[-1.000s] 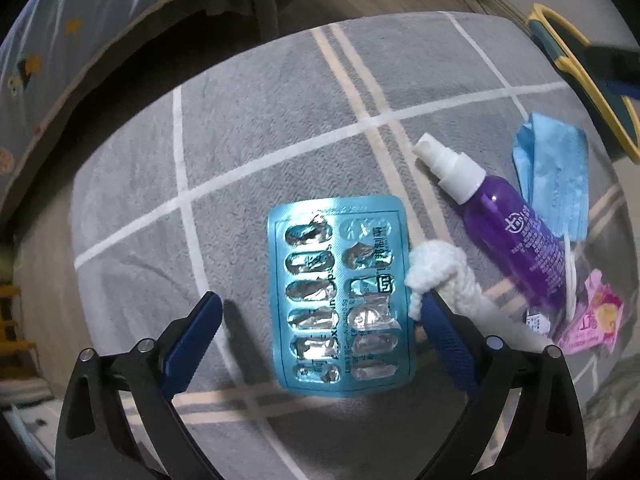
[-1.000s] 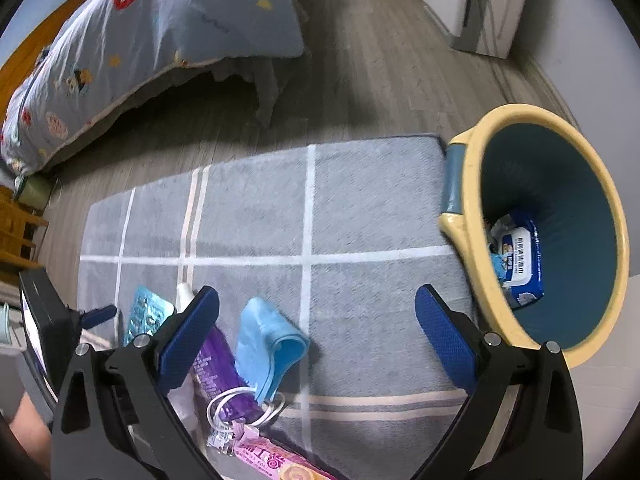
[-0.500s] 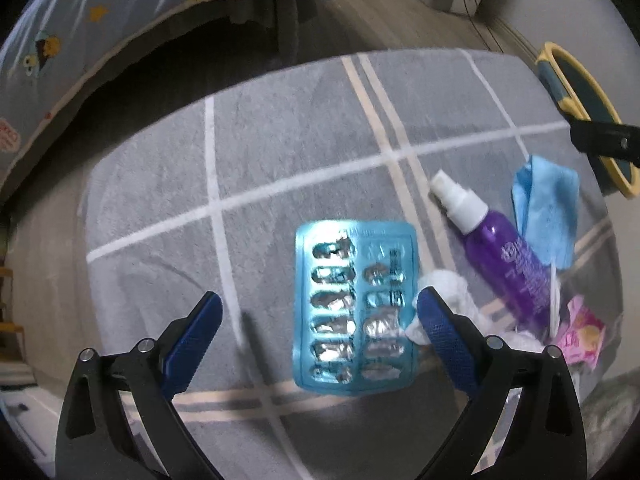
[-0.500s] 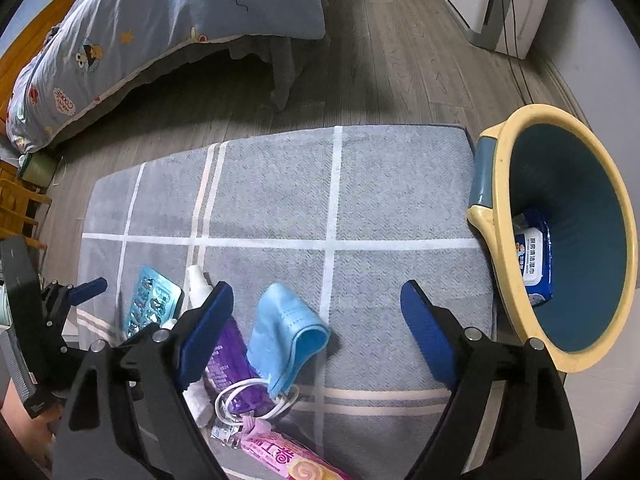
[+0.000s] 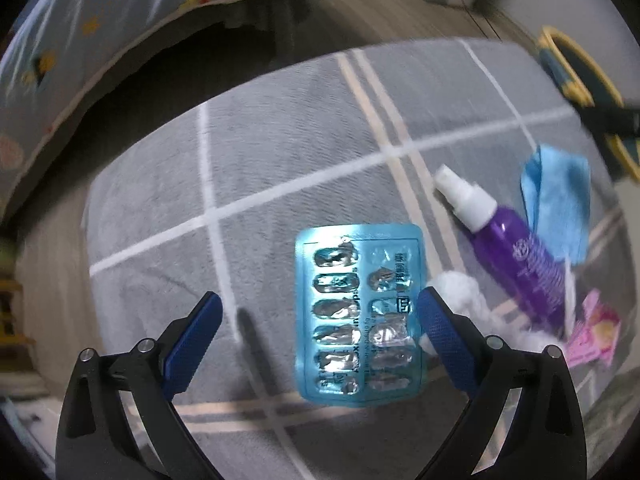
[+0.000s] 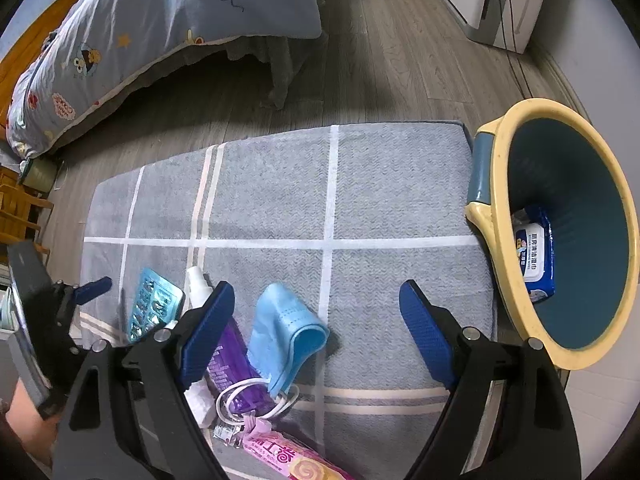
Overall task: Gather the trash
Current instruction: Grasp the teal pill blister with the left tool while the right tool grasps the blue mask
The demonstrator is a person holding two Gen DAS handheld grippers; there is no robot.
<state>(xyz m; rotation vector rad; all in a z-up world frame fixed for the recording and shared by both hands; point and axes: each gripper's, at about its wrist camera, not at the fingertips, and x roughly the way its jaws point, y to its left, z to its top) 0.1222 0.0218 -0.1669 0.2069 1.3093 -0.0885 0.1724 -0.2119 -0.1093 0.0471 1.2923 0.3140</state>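
Both grippers pointed down with fingers spread wide, gripping nothing. The left gripper [image 5: 318, 322] hung above a flat teal foil blister pack [image 5: 360, 316] lying centre-frame on the grey grid-lined rug [image 5: 280, 152]. The right gripper [image 6: 316, 316] hovered over a crumpled blue face mask [image 6: 286, 330] at lower centre, beside a purple spray bottle [image 6: 226, 358]; the yellow-rimmed blue bin [image 6: 500, 200] stood at right.

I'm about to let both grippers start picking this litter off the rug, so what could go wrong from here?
1. The blister pack lies flat on the rug; the open left gripper may pinch pile or slide off it.
2. The face mask rests against the purple spray bottle, with its ear loops lying over the bottle; the open right gripper might drag the bottle along.
3. The bin sits off the rug's edge, so a loose grip could drop things short.
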